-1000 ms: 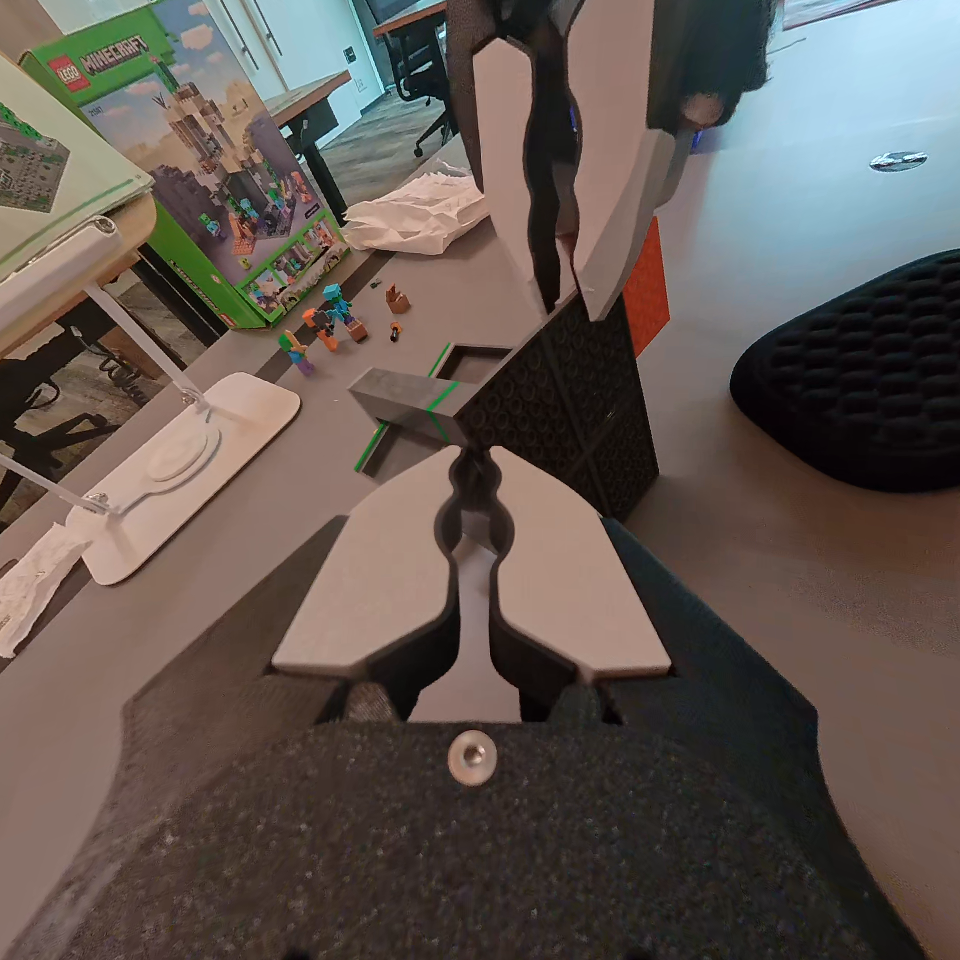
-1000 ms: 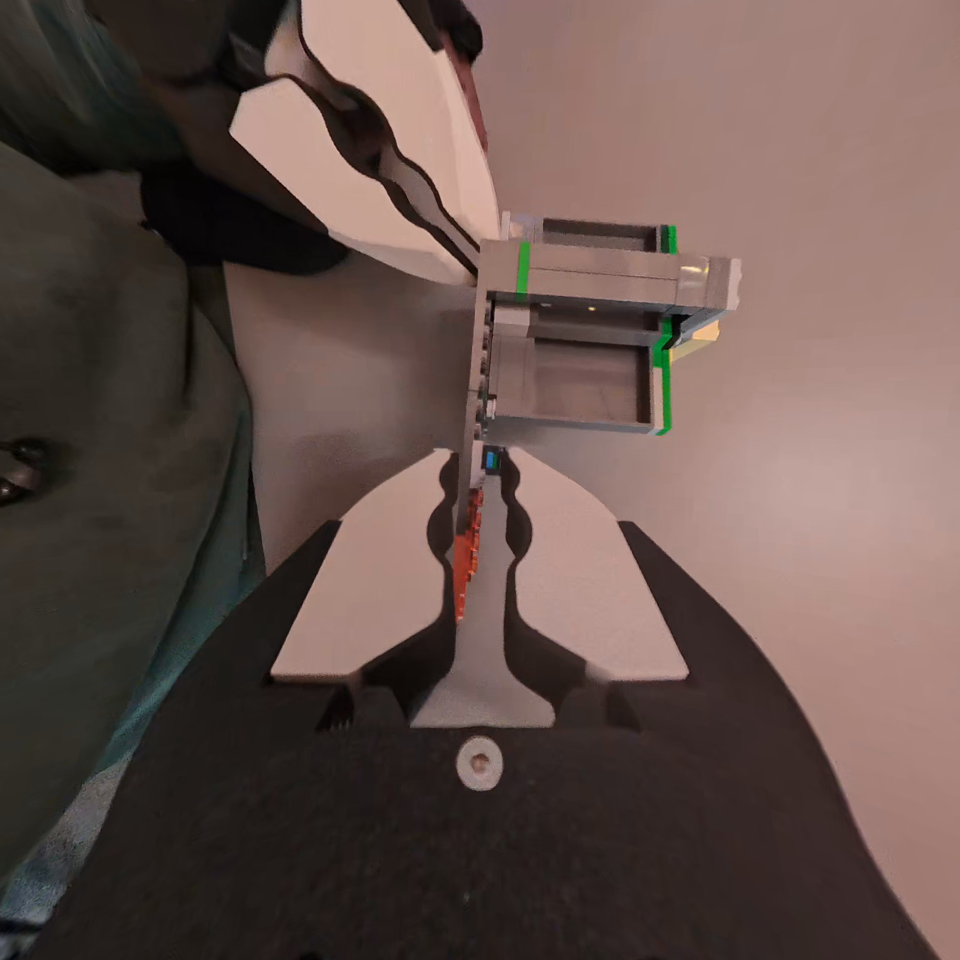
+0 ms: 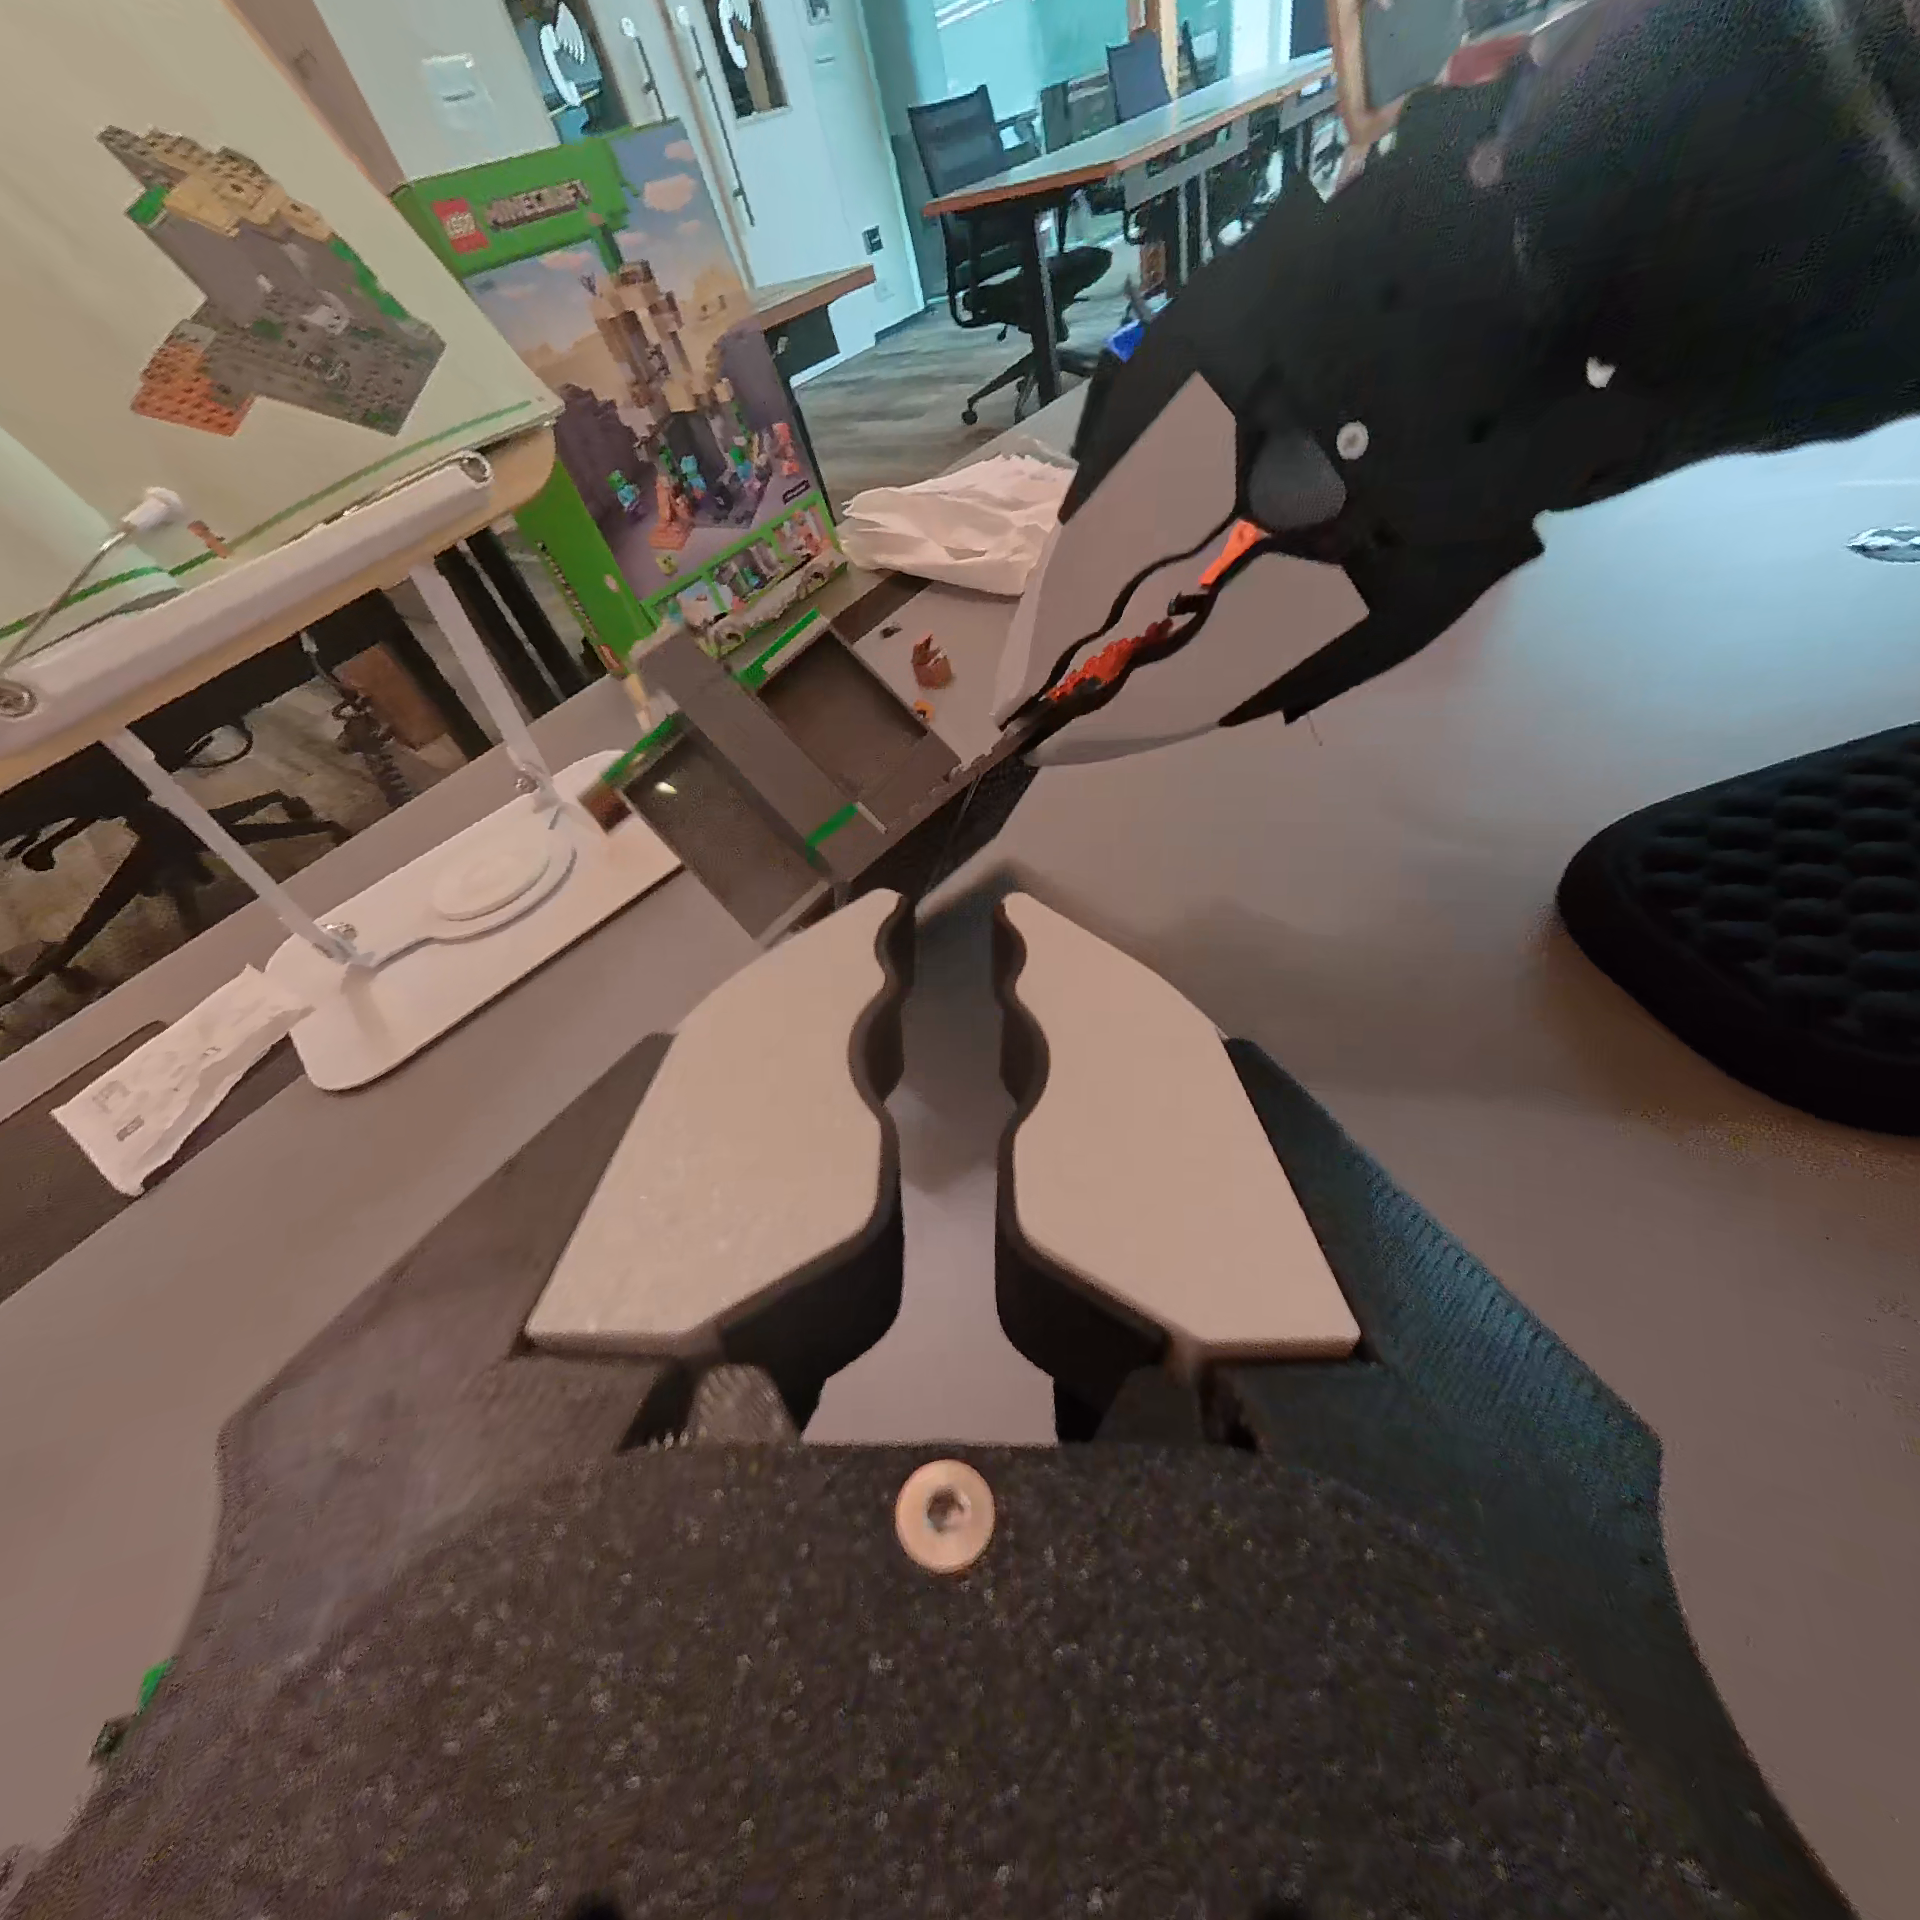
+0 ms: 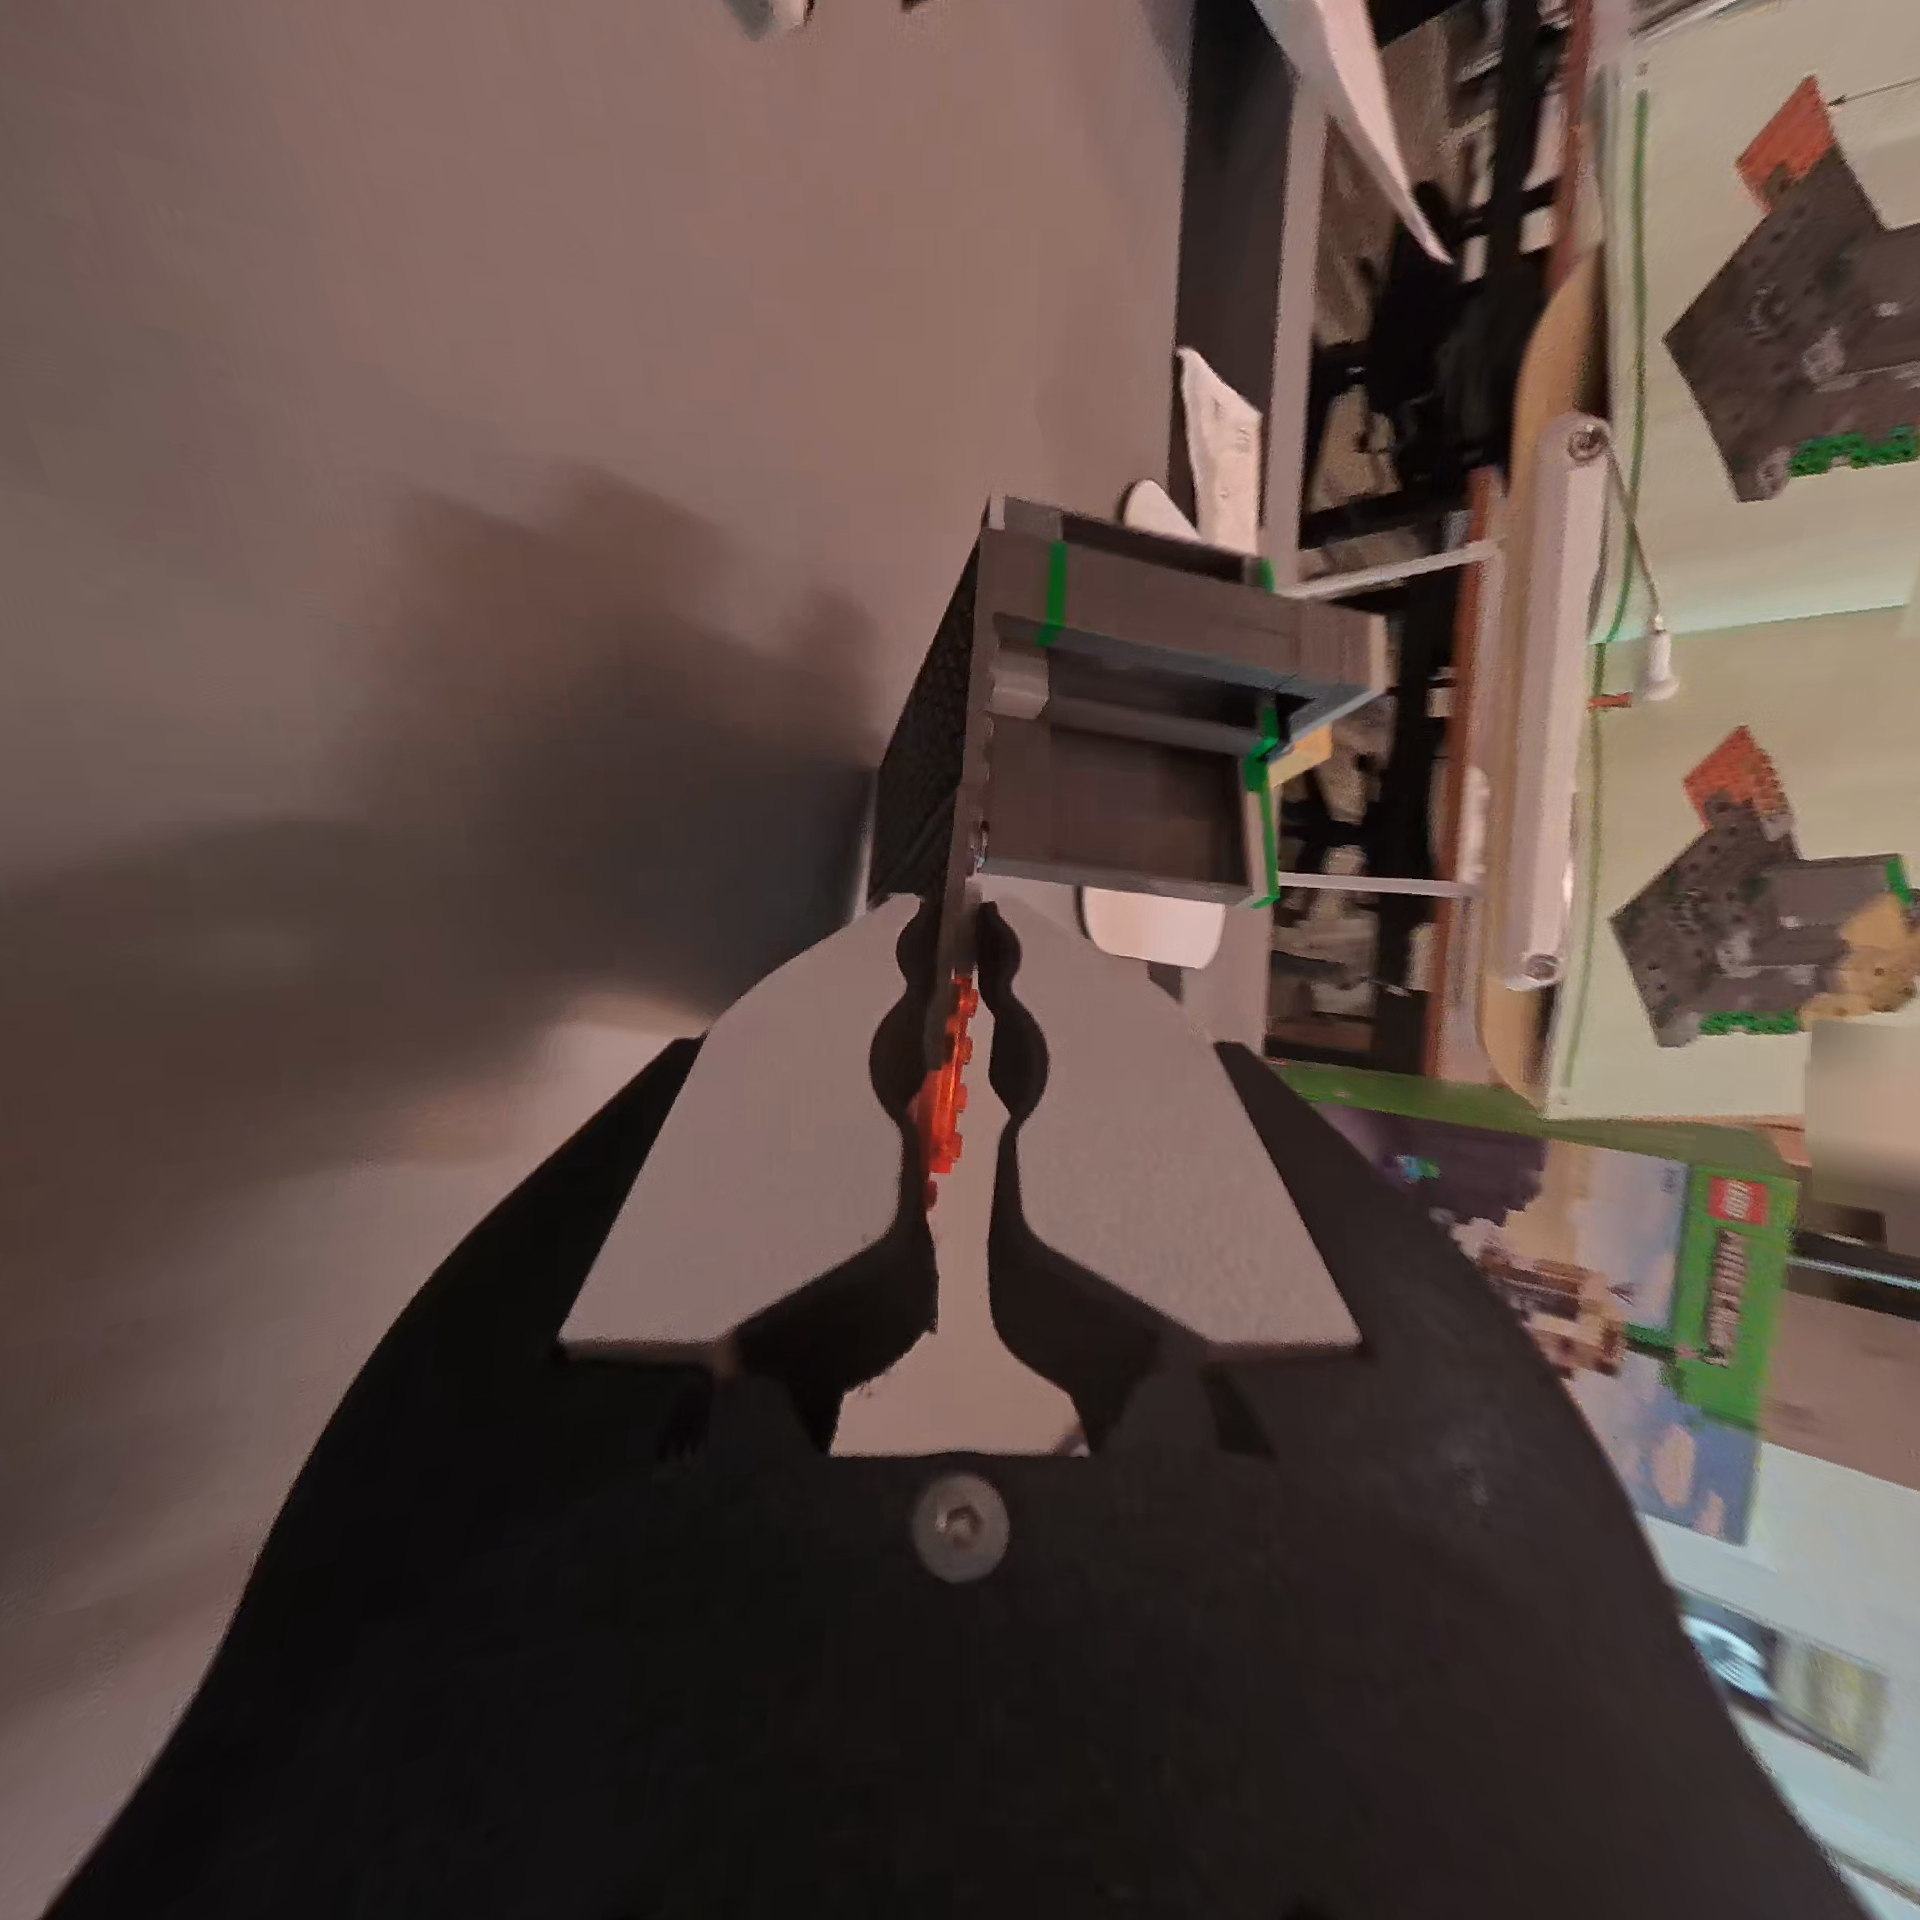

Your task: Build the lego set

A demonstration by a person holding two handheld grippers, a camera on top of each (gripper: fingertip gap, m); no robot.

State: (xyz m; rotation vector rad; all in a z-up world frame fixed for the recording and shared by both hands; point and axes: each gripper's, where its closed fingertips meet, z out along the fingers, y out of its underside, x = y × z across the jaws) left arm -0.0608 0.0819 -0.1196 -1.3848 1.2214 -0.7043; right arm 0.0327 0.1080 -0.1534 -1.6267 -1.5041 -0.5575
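I saw the lego build [image 4: 1132, 748] in dark grey with green stripes and an orange studded plate [image 4: 948, 1091]; my grippers' fingers [image 3: 748, 1122] were pale grey, the cushion [image 3: 1766, 914] black with a honeycomb pattern.

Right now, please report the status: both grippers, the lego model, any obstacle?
Left gripper open, empty. Right gripper shut on grey lego build with green trim, at its orange plate edge. Nothing in the way.
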